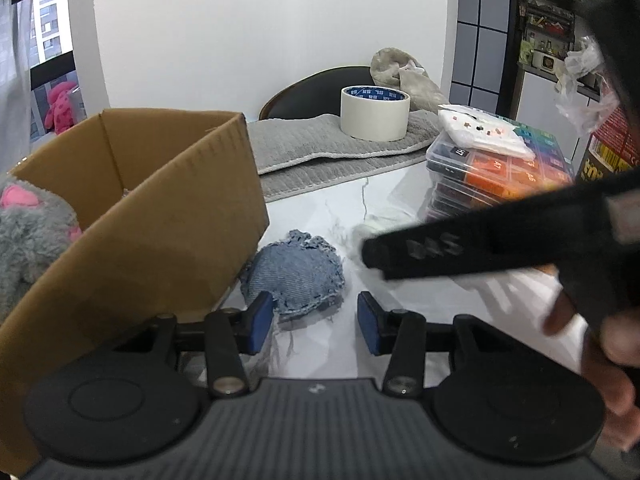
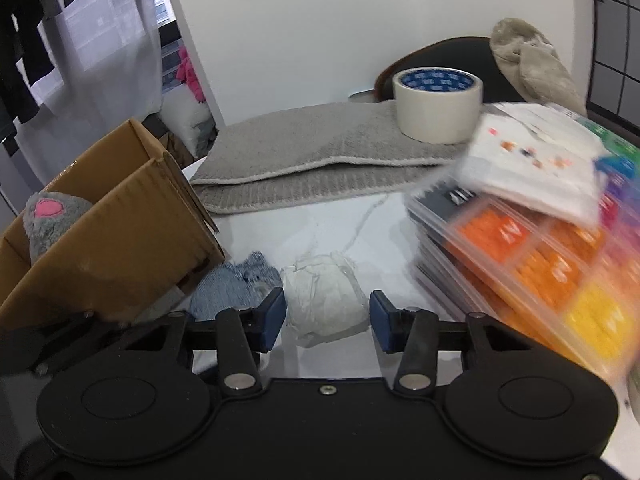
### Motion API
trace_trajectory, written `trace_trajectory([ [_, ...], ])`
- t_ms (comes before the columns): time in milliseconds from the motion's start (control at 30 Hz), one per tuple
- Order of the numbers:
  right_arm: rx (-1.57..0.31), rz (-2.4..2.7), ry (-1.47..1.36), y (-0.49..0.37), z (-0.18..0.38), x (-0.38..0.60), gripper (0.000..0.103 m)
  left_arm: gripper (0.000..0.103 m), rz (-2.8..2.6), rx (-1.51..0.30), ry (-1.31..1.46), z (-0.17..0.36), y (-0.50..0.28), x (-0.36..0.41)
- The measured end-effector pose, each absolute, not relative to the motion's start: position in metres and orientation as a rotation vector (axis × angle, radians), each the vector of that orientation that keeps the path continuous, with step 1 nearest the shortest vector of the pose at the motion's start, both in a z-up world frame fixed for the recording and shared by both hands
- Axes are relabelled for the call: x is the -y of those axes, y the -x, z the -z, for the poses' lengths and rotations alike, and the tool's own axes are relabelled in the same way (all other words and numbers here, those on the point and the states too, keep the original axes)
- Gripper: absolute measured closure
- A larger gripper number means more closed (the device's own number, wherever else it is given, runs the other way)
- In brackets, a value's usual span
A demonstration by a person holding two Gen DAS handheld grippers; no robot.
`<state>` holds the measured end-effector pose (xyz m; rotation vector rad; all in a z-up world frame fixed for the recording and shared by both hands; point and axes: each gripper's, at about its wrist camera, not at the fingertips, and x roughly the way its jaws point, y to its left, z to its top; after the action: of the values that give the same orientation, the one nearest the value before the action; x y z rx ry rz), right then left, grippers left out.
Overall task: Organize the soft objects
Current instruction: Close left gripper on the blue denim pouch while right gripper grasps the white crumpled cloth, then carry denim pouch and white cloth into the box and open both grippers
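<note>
A frayed blue denim pad (image 1: 296, 276) lies on the white marble table next to a cardboard box (image 1: 160, 216). My left gripper (image 1: 316, 322) is open, just short of the pad. A white cloth bundle (image 2: 324, 300) lies right of the denim pad (image 2: 232, 288). My right gripper (image 2: 328, 320) is open with the bundle just ahead between its fingers; in the left wrist view its black finger (image 1: 440, 248) covers the bundle. A grey plush toy with a pink ear (image 2: 48, 220) sits in the box (image 2: 112, 240).
A folded grey towel (image 1: 340, 152) lies at the back with a roll of tape (image 1: 375, 112) on it. Stacked clear boxes of coloured beads (image 2: 540, 248) stand at the right. A chair with a beige cloth (image 1: 400, 72) is behind the table.
</note>
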<state>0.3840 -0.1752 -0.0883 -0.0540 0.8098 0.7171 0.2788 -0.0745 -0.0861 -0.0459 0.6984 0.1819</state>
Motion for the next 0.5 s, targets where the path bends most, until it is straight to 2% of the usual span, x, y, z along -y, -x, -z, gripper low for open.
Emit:
trace_trajectory([
  [133, -0.821, -0.693, 0.014, -0.375, 0.089, 0.194, 0.058, 0.066, -0.191, -0.701, 0.067, 0.089, -0.28, 0.071],
  [167, -0.823, -0.689, 0.006, -0.373, 0.089, 0.197, 0.058, 0.078, -0.199, -0.694, 0.074, 0.089, -0.279, 0.071],
  [333, -0.822, -0.664, -0.031, -0.362, 0.09, 0.214, 0.058, 0.103, -0.181, -0.674, 0.103, 0.087, -0.275, 0.067],
  [500, -0.826, -0.644, -0.071, -0.354, 0.091, 0.229, 0.058, 0.103, -0.12, -0.653, 0.111, 0.083, -0.264, 0.072],
])
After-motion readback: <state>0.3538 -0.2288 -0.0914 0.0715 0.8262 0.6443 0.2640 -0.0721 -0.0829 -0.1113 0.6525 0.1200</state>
